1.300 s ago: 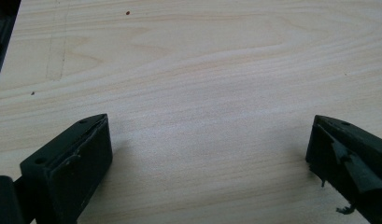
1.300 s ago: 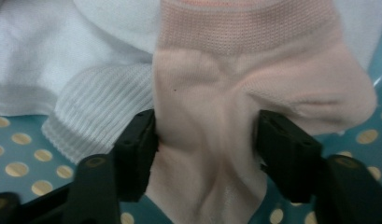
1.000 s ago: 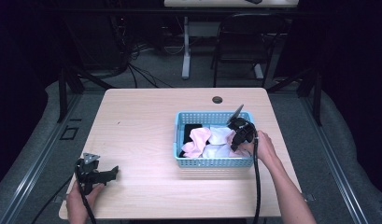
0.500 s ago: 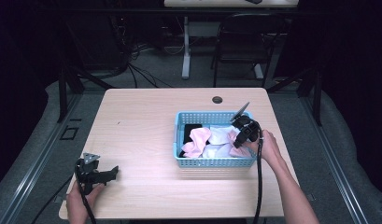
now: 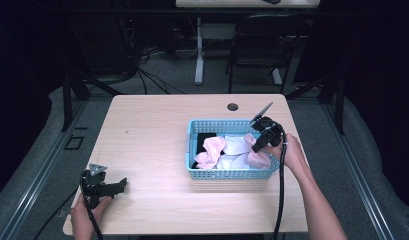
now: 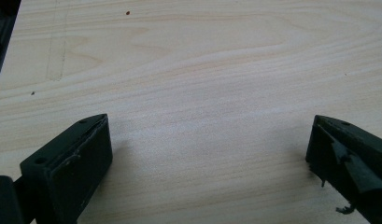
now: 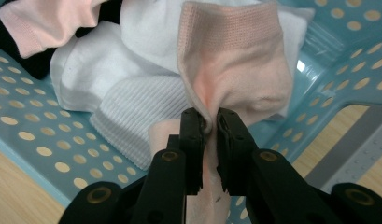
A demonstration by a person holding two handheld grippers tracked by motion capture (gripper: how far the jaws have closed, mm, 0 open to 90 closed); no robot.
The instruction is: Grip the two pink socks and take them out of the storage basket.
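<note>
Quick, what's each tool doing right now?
Left tool: open, holding nothing, over the table.
Right tool: closed on a pink sock in the basket.

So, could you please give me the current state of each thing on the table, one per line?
Right tool: shut on the pink sock, inside the basket.
Pink sock: pinched, bunched at the fold.
Second pink sock: loose in the basket.
White socks: lying crumpled in the basket.
Blue basket: upright on the table, holding socks.
Left tool: open, holding nothing, over bare table.
Table: bare apart from the basket.
</note>
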